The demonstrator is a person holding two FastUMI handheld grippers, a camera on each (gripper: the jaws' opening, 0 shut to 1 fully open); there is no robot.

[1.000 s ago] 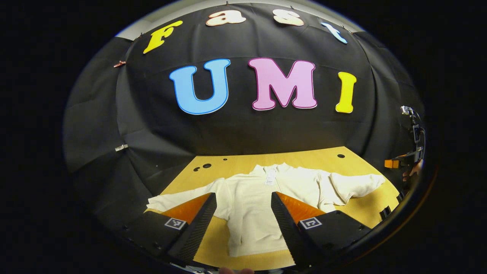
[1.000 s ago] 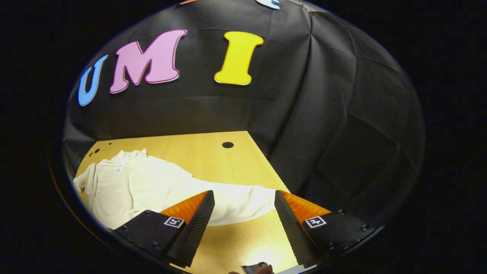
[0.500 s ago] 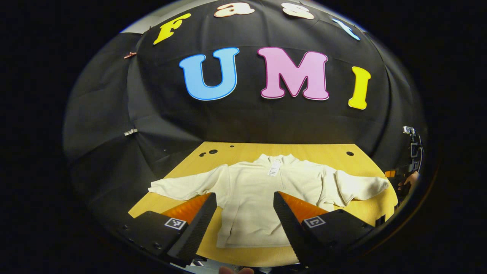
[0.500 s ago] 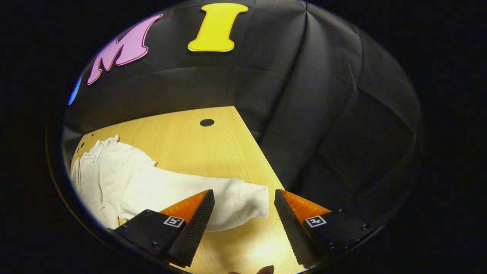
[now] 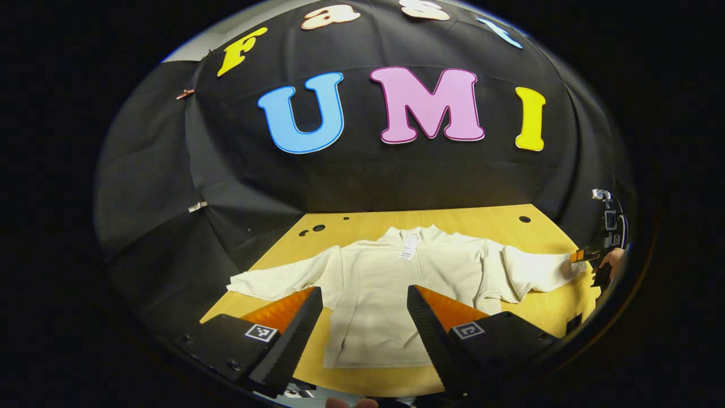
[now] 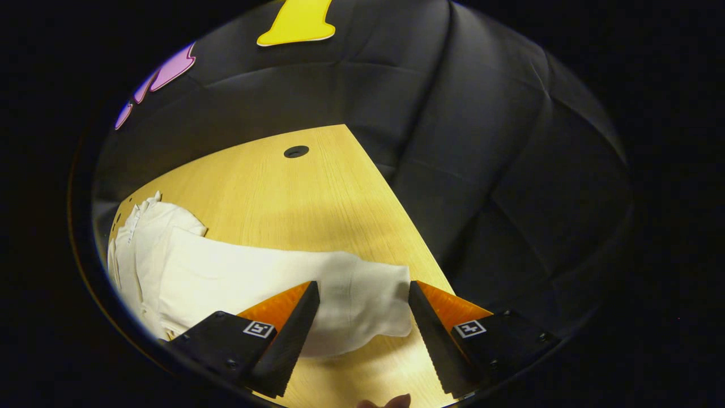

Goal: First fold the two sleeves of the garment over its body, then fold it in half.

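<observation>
Since the earlier frame the right gripper [image 6: 362,326] had closed in on the right sleeve [image 6: 317,283], whose cuff had grown from a small patch ahead of it to fill the gap between its fingers. The left gripper [image 5: 362,328] had barely shifted. In the right gripper view the fingers stood wide apart, gripping nothing, the cuff lying flat on the table [image 6: 317,187] between and just beyond the tips; whether they touched cloth yet could not be told. In the left gripper view the fingers were likewise spread and empty, hanging above the near hem of the garment [image 5: 396,283], the body running away between them. Far off to its right the other gripper showed small at the sleeve's end.

The step in hand looked to be the first sleeve fold. To do it well, the right gripper should drop until both tips straddle the cuff edge, pinch through both layers, lift only a little, and carry the cuff across towards the chest so the crease falls at the shoulder seam. The sleeve had a fold near the shoulder that could bunch.

The garment lay face up, hem nearest the left gripper, collar and tag [image 5: 406,247] farthest, towards the wall. Its body axis ran straight away from that gripper; the sleeves stretched crosswise, left sleeve [image 5: 277,277] out beyond its left finger.
</observation>
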